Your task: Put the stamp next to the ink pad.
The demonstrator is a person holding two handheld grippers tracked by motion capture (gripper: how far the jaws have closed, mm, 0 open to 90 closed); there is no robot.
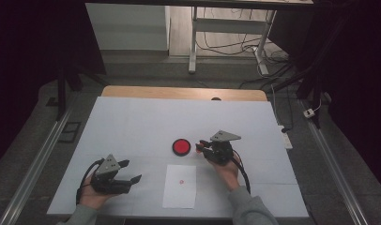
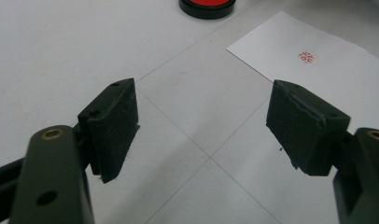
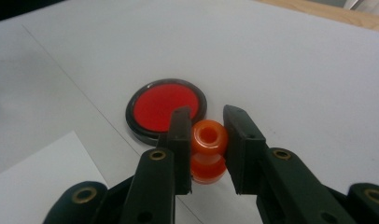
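Note:
A round red ink pad in a black rim lies mid-table; it is also in the right gripper view and at the top of the left gripper view. My right gripper is shut on an orange stamp, held just right of the pad and close above the table. A white sheet with a small red stamp mark lies in front of the pad. My left gripper rests at the front left, open, with nothing between its jaws.
The white table cover has bare room on the left and at the back. A wooden edge runs along the far side. Beyond it stand a desk frame and cables on the floor.

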